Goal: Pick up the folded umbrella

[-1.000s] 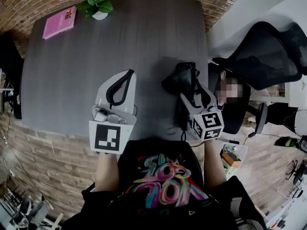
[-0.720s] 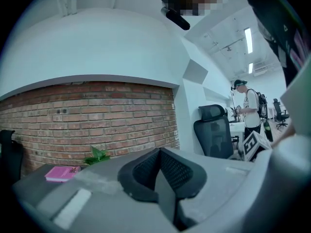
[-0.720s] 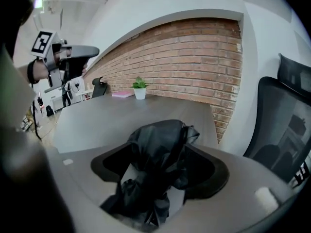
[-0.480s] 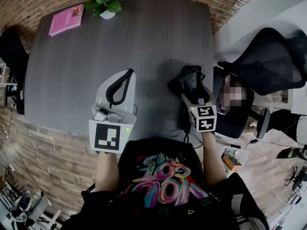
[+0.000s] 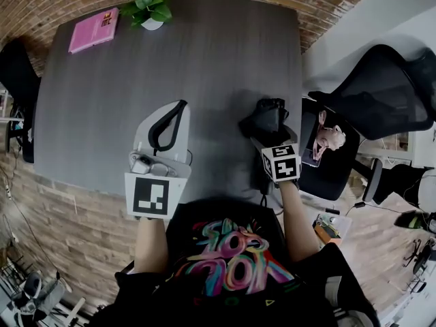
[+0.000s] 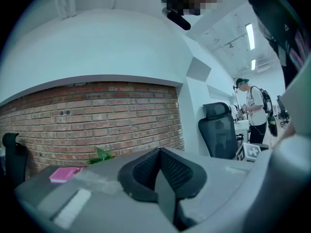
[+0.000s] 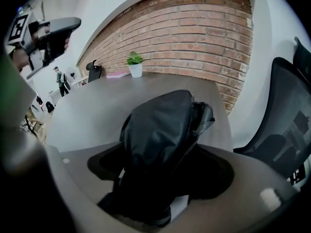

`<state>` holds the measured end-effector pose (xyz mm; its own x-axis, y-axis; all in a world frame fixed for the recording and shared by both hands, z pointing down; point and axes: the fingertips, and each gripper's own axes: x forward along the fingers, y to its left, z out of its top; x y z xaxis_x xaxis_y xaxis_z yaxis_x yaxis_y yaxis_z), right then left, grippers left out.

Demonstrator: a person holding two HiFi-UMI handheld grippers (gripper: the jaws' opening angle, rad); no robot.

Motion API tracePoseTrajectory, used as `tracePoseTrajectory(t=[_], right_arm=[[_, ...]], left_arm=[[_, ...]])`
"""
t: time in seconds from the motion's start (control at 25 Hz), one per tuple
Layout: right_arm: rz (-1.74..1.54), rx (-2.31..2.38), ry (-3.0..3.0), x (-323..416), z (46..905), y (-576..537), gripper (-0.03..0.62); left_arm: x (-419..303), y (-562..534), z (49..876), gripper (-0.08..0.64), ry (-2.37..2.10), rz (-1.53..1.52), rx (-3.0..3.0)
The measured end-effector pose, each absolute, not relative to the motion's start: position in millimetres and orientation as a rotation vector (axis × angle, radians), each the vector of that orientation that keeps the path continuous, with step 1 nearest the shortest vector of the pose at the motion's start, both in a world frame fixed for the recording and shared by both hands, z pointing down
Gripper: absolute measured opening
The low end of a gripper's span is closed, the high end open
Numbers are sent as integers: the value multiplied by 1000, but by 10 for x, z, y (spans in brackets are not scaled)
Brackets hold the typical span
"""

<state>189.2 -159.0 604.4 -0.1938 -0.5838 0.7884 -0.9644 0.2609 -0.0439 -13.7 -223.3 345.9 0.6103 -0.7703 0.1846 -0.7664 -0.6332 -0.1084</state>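
The folded umbrella [image 5: 265, 118], black and bunched, lies on the dark grey table [image 5: 170, 67] near its front right edge. In the right gripper view the umbrella [image 7: 163, 125] fills the space between the jaws. My right gripper [image 5: 268, 136] points steeply down over the umbrella's near end. Its jaws are opening and stand wide on either side of the umbrella, and I see no pad pressing on it. My left gripper [image 5: 177, 107] hangs over the table's front middle, away from the umbrella. It is shut and empty, with its fingers meeting at the tip [image 6: 158, 152].
A pink book [image 5: 93, 30] and a small potted plant [image 5: 148, 9] sit at the table's far left, by the brick wall. A black office chair [image 5: 378, 87] stands close to the table's right edge. A person [image 6: 252, 110] stands far off.
My right gripper has sunk towards the umbrella and tipped more steeply downward. The left gripper has stayed where it was.
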Motion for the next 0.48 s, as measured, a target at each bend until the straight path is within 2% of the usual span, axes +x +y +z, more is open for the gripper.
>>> tracePoseTrajectory(t=[0.28, 0.48], right_arm=[[750, 1337, -1811, 1925, 6179, -1569, 387], [779, 1332, -1811, 1922, 6189, -1573, 354]], left_arm=[[-4, -2249, 3447, 2, 1304, -334, -2800], [-3, -2250, 3432, 2, 1305, -344, -2788]])
